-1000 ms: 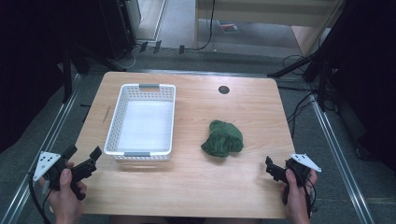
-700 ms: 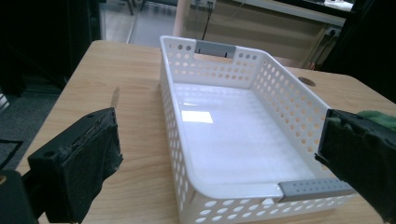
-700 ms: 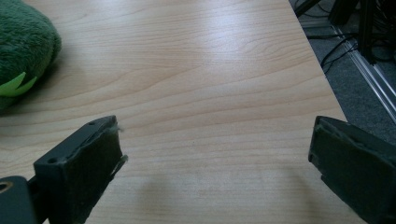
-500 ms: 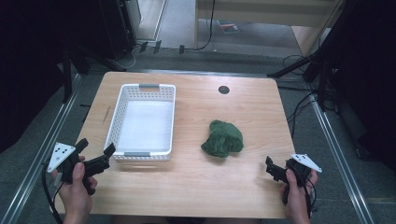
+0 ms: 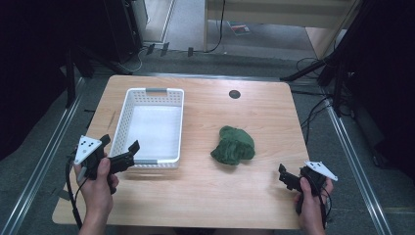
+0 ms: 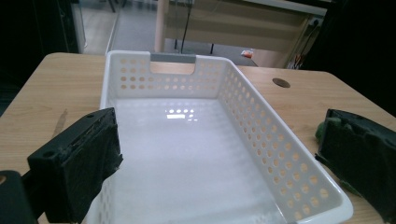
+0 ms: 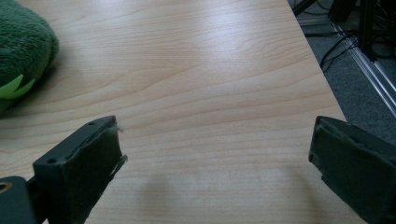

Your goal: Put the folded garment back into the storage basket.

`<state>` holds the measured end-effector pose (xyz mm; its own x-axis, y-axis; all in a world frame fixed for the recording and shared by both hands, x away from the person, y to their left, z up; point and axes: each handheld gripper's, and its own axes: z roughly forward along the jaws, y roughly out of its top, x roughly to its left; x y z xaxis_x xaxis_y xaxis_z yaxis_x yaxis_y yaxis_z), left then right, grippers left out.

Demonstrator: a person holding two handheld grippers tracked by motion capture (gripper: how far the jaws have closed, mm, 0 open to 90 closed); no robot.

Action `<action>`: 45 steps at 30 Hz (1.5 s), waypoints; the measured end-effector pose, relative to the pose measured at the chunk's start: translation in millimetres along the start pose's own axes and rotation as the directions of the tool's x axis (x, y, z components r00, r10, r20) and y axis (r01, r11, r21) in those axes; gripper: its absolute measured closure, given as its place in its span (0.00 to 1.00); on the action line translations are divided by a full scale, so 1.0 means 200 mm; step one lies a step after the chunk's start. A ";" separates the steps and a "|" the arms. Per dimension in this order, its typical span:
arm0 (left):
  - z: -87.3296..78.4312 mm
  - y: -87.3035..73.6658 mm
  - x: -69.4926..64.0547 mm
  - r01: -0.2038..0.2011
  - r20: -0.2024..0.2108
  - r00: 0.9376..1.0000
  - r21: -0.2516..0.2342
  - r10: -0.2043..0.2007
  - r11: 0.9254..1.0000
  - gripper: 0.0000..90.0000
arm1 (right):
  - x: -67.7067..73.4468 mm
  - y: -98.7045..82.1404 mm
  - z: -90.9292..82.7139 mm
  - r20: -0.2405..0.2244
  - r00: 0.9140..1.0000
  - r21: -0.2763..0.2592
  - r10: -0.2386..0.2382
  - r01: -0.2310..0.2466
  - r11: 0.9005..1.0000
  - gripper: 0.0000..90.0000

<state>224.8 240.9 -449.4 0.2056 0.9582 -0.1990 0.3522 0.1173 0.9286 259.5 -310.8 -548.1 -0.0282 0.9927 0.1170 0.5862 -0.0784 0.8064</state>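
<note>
A white perforated basket (image 5: 180,128) stands empty on the left half of the wooden table (image 5: 264,115). A crumpled green plush toy (image 5: 234,145) lies right of it, near the table's middle. My left gripper (image 5: 120,143) hovers at the basket's near left corner, open, with nothing held. In the left gripper view the basket (image 6: 280,140) spreads out between the jaws, and the green plush toy (image 6: 321,131) peeks past the right jaw. My right gripper (image 5: 285,177) rests open near the front right edge. In the right gripper view the green plush toy (image 7: 23,46) sits at the top left.
A dark round hole (image 5: 234,94) marks the table's far side. Metal rails (image 5: 44,152) run along both sides of the table, and cables (image 5: 318,112) lie on the grey floor to the right. Bare wood lies between the toy and the right gripper.
My left gripper has moved right and forward, from beyond the table's left edge up to the basket's near corner. The right gripper, toy and basket have stayed put.
</note>
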 end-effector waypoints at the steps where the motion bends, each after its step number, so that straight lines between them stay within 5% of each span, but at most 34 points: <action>1: 0.01 0.00 -0.01 -0.003 0.001 1.000 0.004 0.003 1.000 0.00 | 0.00 0.00 0.00 0.000 1.000 -0.001 -0.003 0.003 1.000 0.03; 21: 0.19 0.04 -0.24 -0.027 0.035 0.999 0.065 0.025 0.997 0.00 | 0.00 0.00 0.00 -0.004 1.000 0.000 0.003 -0.003 1.000 0.03; 45: 0.40 0.02 -0.56 -0.056 0.146 0.989 0.133 0.037 0.990 0.00 | -0.02 0.00 0.00 -0.022 1.000 0.001 0.019 -0.019 1.000 0.02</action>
<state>276.5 113.4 -449.5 0.3498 0.9133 -0.2087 0.4584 0.0274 0.8883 260.6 -314.3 -548.4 -0.0347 0.9889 0.1446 0.5871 -0.0969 0.8037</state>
